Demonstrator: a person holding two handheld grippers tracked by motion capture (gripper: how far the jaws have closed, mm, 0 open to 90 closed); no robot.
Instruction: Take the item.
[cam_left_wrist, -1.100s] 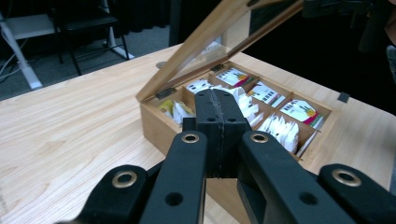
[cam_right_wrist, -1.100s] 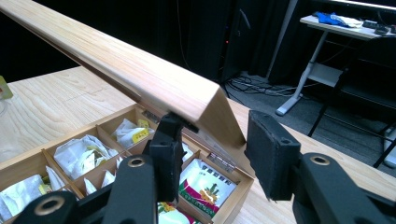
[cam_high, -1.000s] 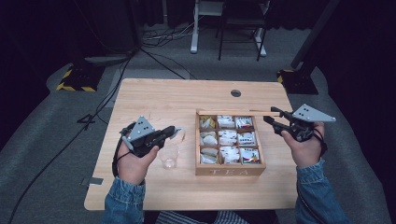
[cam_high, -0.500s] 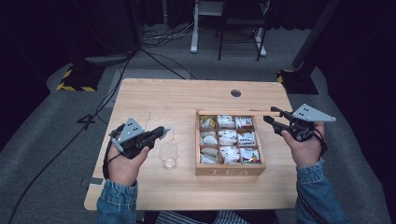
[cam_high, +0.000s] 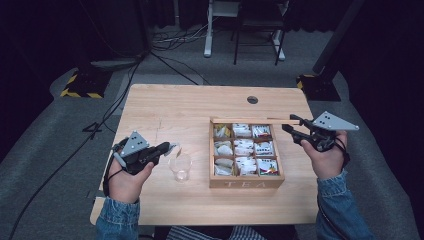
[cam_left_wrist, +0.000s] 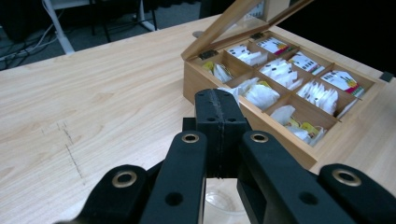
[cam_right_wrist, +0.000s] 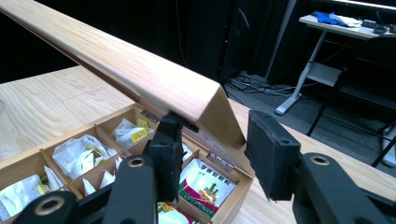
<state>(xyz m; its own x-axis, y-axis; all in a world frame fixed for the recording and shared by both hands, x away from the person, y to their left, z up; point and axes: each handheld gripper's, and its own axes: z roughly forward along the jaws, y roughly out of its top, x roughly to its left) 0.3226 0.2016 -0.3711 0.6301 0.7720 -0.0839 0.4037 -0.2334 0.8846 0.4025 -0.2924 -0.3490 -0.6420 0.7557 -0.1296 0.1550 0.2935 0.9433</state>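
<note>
A wooden tea box (cam_high: 245, 183) marked TEA stands on the right half of the table, its compartments full of tea bags. Its lid (cam_high: 250, 120) is raised, and my right gripper (cam_high: 291, 125) is shut on the lid's right corner. The right gripper view has the lid (cam_right_wrist: 140, 70) running between the jaws of the right gripper (cam_right_wrist: 217, 123). My left gripper (cam_high: 168, 147) lies left of the box with its jaws shut on a small white tea bag (cam_high: 173, 146). It hangs just above and left of a clear glass cup (cam_high: 180, 167). The left gripper (cam_left_wrist: 220, 100) points toward the box (cam_left_wrist: 196, 79).
The light wooden table (cam_high: 175, 107) has a round cable hole (cam_high: 252, 99) at the back. Cables (cam_high: 105, 125) run over the grey floor to the left. Desk and chair legs (cam_high: 235, 45) stand beyond the table.
My left hand has drawn its gripper leftward and slightly nearer the person, away from the box to the cup's left side. The right hand and the lid have not moved.
</note>
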